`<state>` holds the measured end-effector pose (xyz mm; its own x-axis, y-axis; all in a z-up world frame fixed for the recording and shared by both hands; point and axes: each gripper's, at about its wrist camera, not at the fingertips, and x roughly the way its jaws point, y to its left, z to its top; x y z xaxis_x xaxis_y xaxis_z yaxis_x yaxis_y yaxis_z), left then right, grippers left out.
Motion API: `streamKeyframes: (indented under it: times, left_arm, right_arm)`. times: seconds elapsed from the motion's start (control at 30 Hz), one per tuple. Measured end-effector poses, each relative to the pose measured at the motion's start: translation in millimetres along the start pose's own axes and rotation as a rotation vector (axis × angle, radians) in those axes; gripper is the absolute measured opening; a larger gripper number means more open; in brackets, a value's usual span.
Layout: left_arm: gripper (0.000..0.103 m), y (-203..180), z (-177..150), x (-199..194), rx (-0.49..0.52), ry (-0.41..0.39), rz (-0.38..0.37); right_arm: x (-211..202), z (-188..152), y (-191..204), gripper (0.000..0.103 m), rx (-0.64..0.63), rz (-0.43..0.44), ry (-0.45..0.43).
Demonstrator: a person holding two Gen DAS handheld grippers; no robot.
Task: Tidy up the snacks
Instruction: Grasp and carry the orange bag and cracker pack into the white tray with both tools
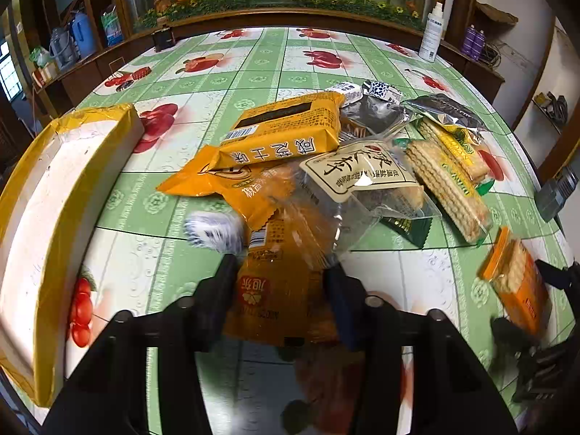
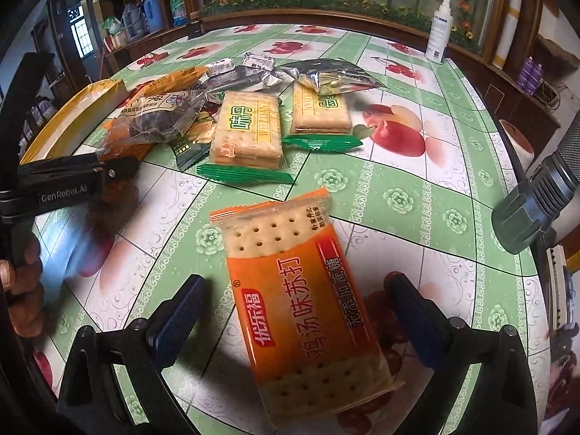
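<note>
Centrally, left claw [image 1: 281,286] pinching orange snack packet [image 1: 275,290], right claw [image 2: 295,311] wide.

Table and its load

A table under a green-and-white fruit-print cloth [image 2: 417,188] carries a heap of snack packets [image 1: 319,166], two green-ended cracker packs [image 2: 250,134] just beside it, an orange soda-cracker pack [image 2: 304,301] lying apart, a yellow-taped white box [image 1: 61,199] and a white spray bottle [image 2: 440,32].

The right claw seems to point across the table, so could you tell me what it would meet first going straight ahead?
The right claw is open around the orange soda cracker pack, so that comes first; beyond lies a green-edged cracker pack, though depth is unclear.
</note>
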<state>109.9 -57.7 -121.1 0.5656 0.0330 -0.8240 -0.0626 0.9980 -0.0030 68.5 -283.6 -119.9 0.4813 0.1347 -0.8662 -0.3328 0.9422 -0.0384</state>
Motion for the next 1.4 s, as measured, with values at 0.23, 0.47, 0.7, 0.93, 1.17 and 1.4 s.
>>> streamKeyframes:
  times: [0.23, 0.47, 0.7, 0.93, 1.17, 1.4]
  left_arm:
    - [0.039, 24.2, -15.6, -20.8, -0.01, -0.002, -0.076]
    - [0.04, 41.7, -35.3, -53.3, 0.017, -0.056, -0.103]
    - [0.04, 62.3, -42.0, -78.9, 0.015, -0.115, -0.07]
    - [0.04, 96.5, -44.3, -101.8, -0.033, -0.174, -0.014]
    - [0.04, 135.0, -41.5, -117.9, -0.093, -0.23, 0.064]
    - [0.04, 176.2, -41.2, -118.0, -0.163, -0.242, 0.151]
  right_arm:
    - [-15.4, -7.6, 1.8, 0.055, 0.047, 0.052, -0.052]
    - [-27.8, -9.3, 14.9, 0.055, 0.068, 0.123, -0.072]
    - [-39.3, 1.0, 50.5, 0.055, 0.023, 0.202, -0.094]
    - [-43.8, 18.3, 100.7, 0.055, -0.078, 0.226, -0.112]
    - [-54.7, 44.3, 154.3, 0.055, -0.191, 0.207, -0.161]
    - [-63.6, 74.5, 219.0, 0.054, -0.296, 0.247, -0.214]
